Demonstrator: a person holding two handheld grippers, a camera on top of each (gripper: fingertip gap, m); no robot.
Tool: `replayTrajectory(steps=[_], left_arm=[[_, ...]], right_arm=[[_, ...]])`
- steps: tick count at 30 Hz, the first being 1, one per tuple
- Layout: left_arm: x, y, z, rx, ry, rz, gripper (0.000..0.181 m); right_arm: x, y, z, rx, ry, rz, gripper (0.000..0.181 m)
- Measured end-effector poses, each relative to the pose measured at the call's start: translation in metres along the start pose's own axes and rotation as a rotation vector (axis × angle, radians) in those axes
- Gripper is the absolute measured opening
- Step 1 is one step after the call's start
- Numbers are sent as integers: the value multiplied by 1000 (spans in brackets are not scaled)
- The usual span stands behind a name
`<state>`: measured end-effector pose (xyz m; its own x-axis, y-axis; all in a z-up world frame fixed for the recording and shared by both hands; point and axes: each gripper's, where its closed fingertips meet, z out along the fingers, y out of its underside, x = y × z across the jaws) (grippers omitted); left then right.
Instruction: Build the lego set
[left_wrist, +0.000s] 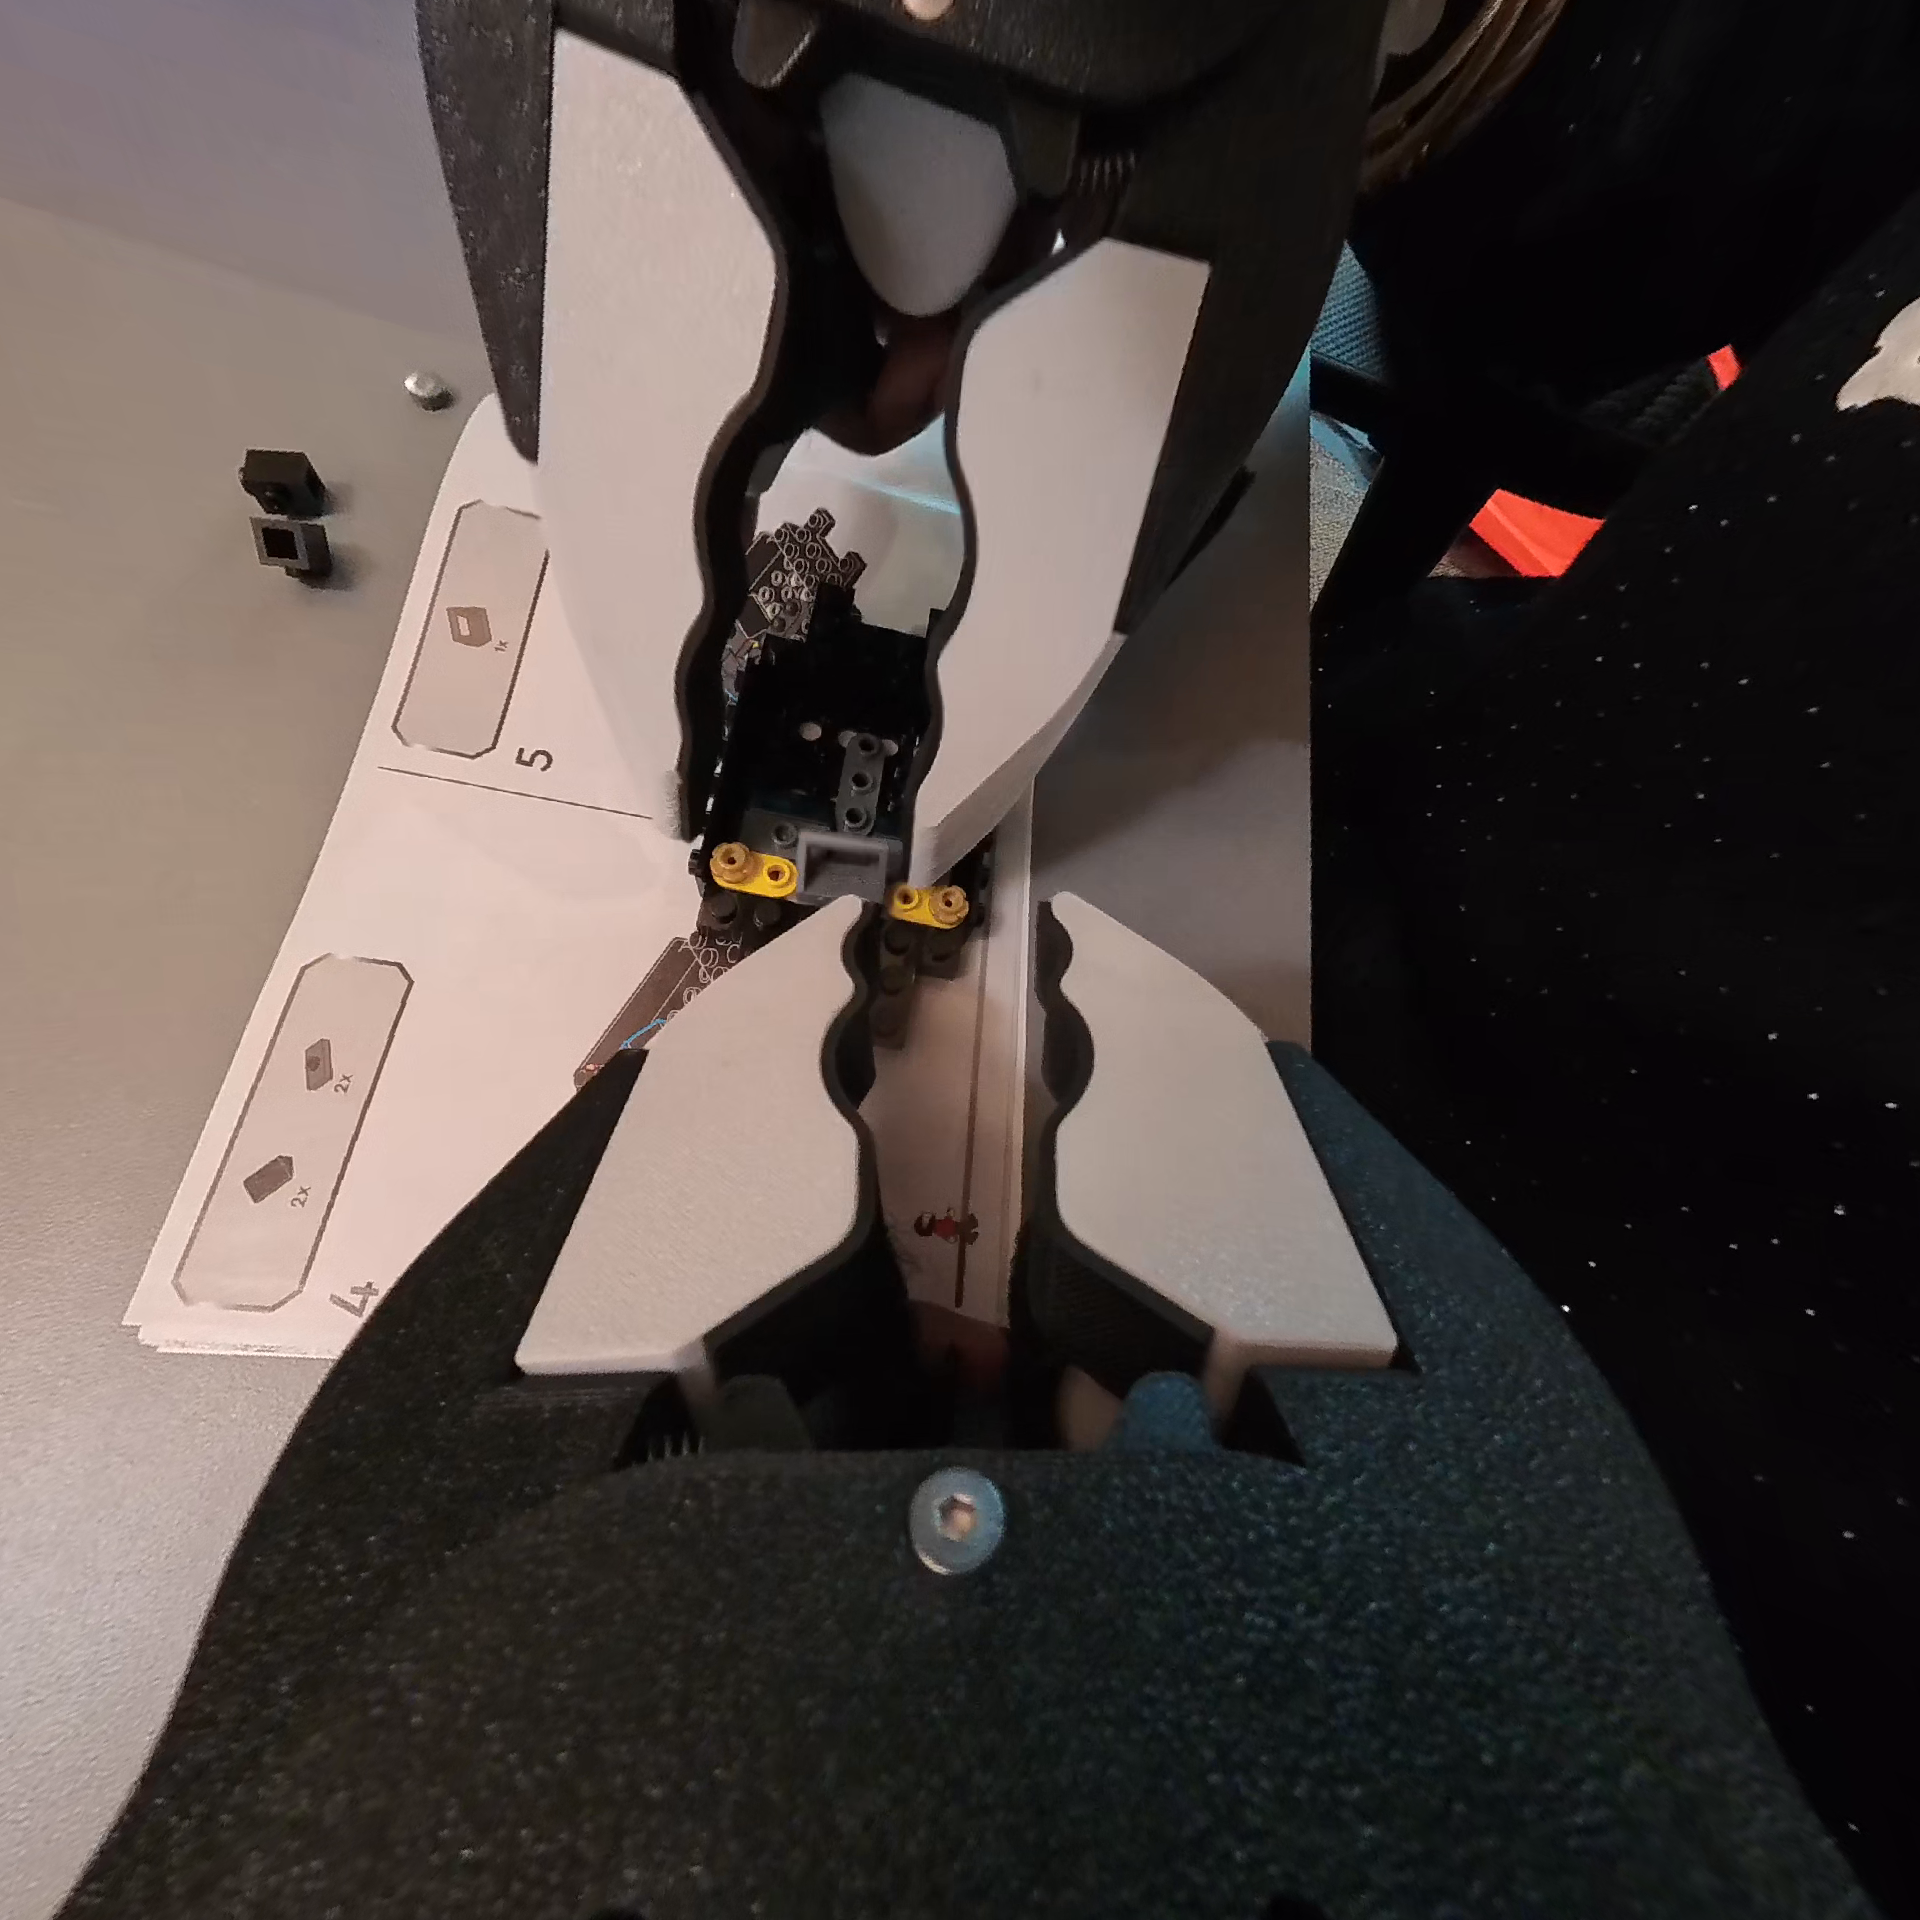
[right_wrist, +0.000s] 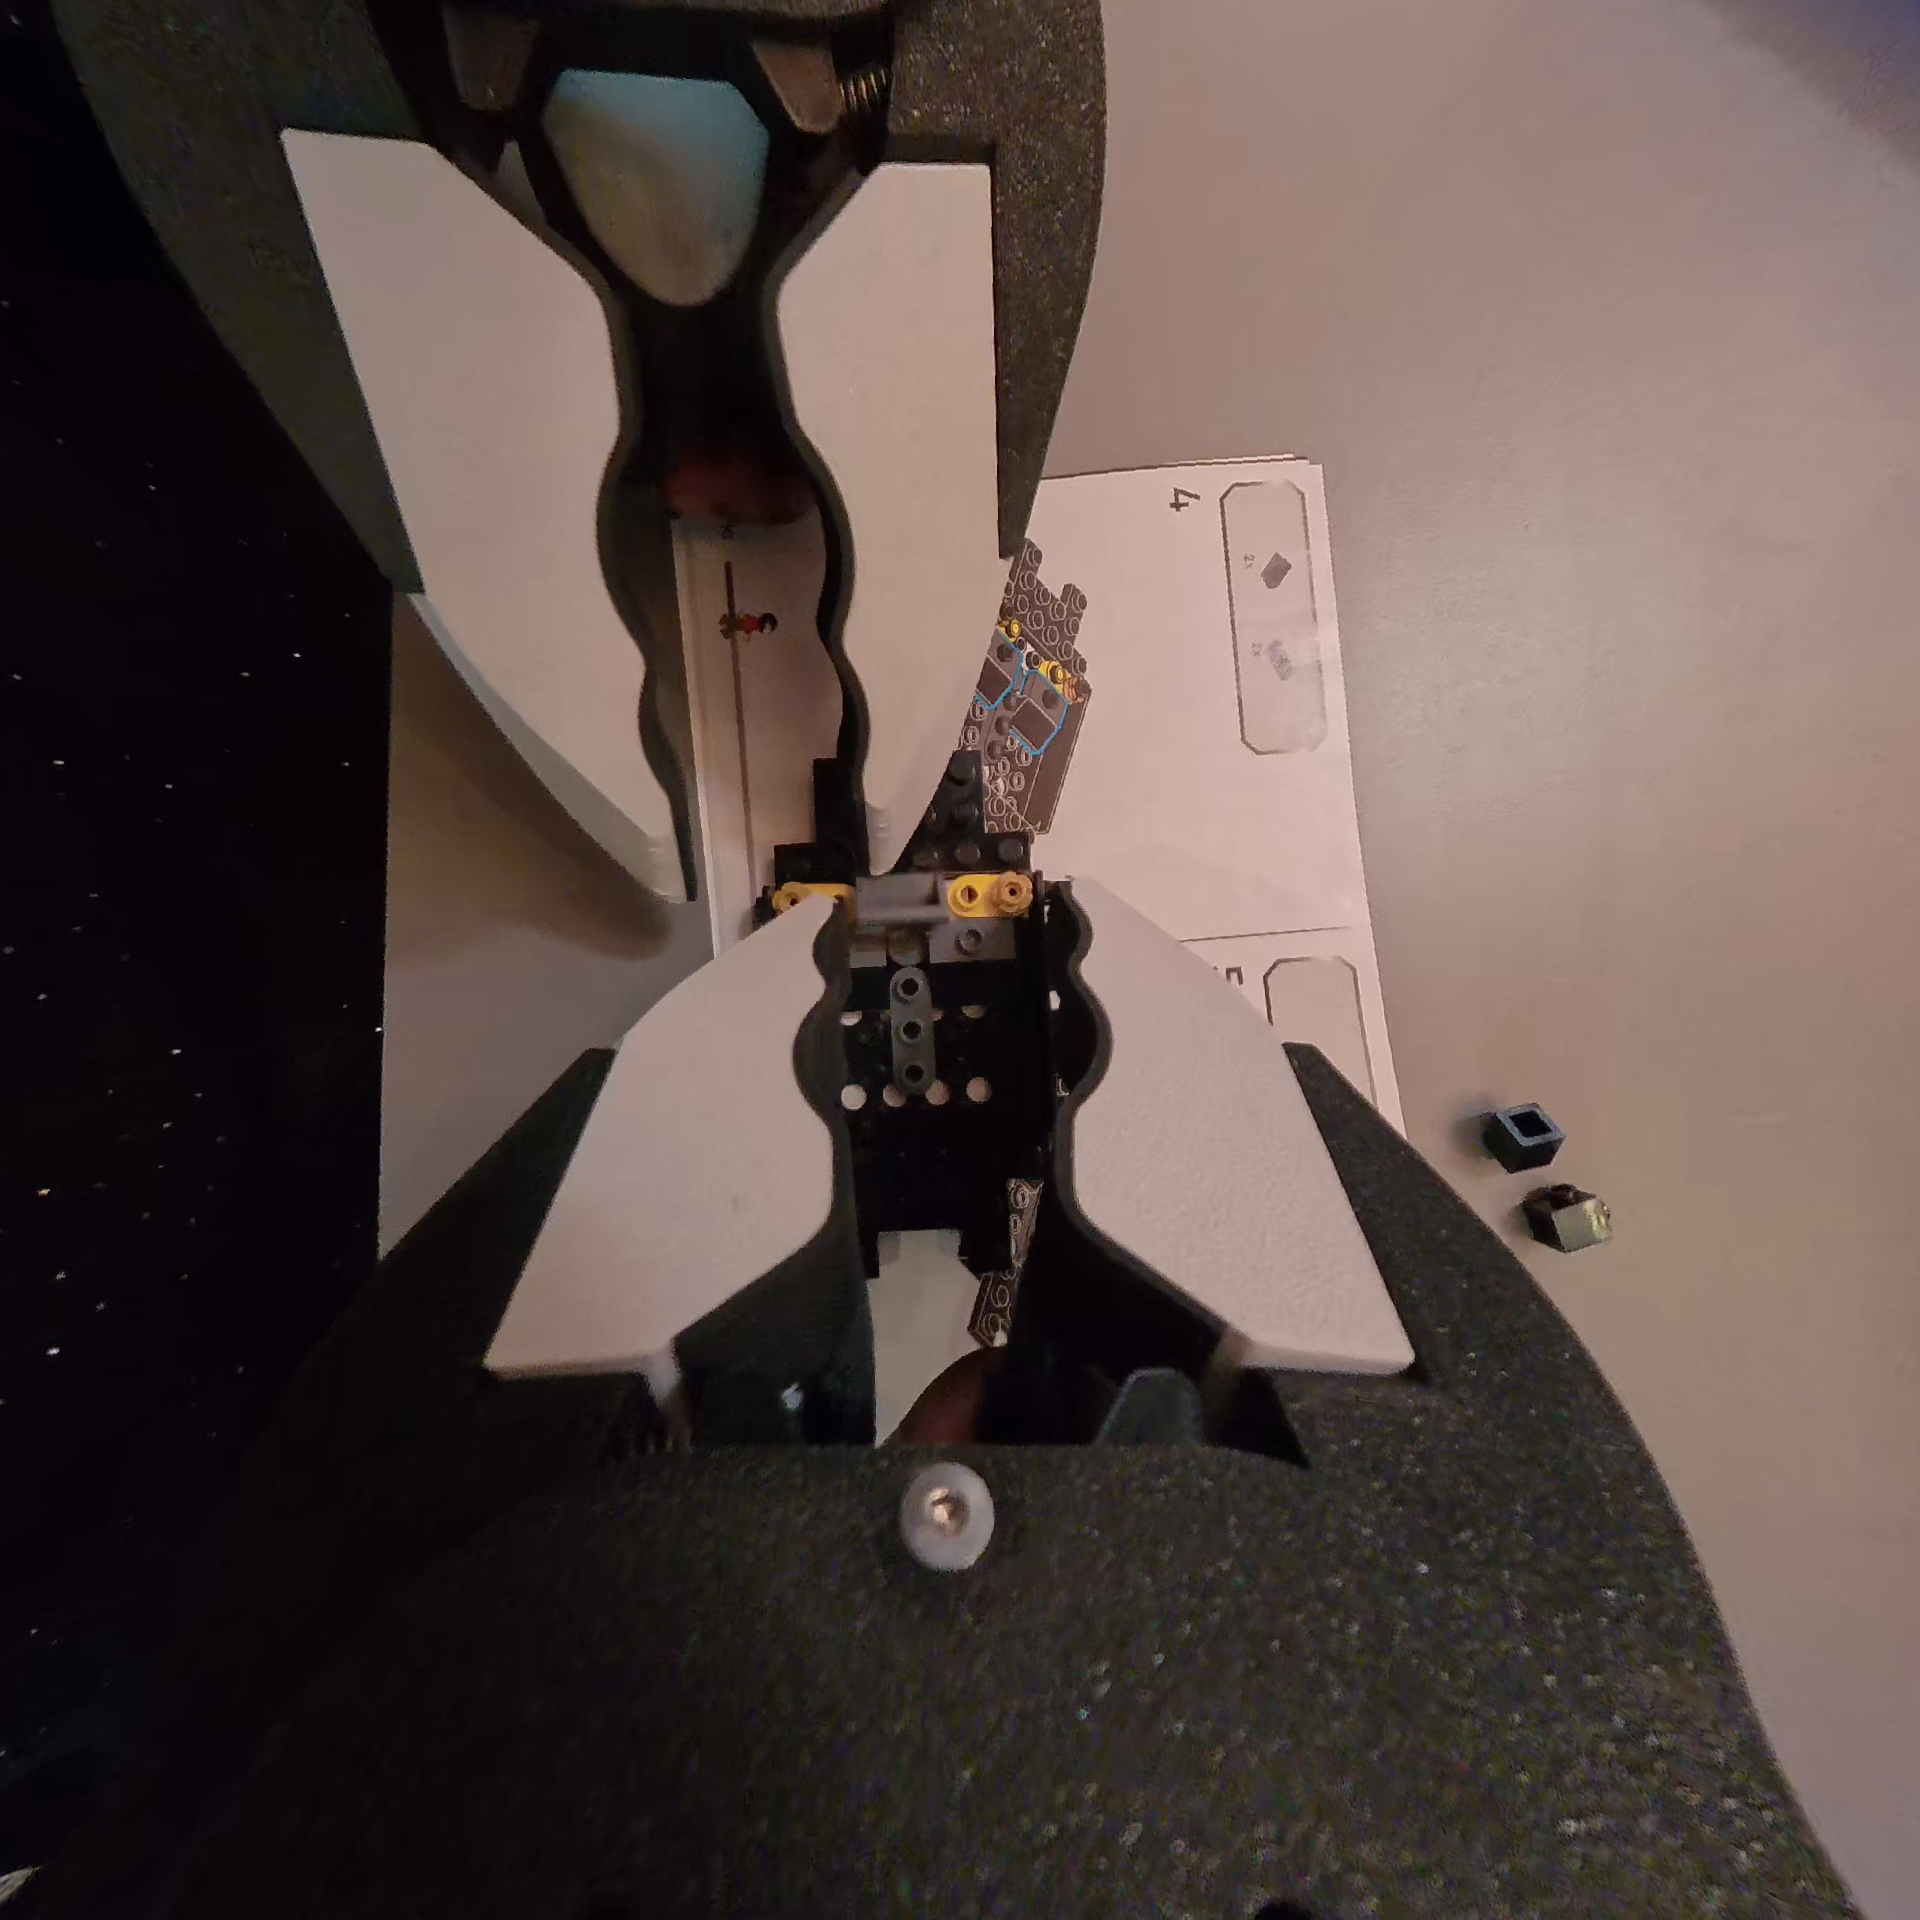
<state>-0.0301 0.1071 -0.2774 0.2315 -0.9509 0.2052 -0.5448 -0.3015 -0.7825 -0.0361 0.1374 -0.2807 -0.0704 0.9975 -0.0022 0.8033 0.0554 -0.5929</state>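
Grey table (left_wrist: 125, 935), booklet (left_wrist: 468, 935) under us | right gripper (right_wrist: 951, 935) clamps black model (right_wrist: 935, 1101), held above booklet; left gripper (left_wrist: 951, 914) parted, empty, tips at its yellow end | early build, two bricks (right_wrist: 1548, 1174) unused | only right view shows the printed build diagram.

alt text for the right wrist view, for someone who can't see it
The right gripper clamps a black lego assembly with yellow pieces at its front, above an open instruction booklet. The left gripper faces it from above, fingers apart with nothing between them, one fingertip near the assembly. Two small dark bricks lie loose on the grey table to the right.
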Motion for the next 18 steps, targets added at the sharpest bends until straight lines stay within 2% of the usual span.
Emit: replayTrajectory(steps=[4, 9, 18], left_arm=[[0, 0, 0, 0, 0, -2, 28], [-1, -3, -3, 25, -4, -6, 27], [-10, 3, -5, -3, -53, -23, 28]], right_arm=[[-1, -5, -6, 47, -15, 8, 28], [-1, -4, -13, 85, -14, -9, 4], [-8, -7, -3, 74, -44, -66, 0]])
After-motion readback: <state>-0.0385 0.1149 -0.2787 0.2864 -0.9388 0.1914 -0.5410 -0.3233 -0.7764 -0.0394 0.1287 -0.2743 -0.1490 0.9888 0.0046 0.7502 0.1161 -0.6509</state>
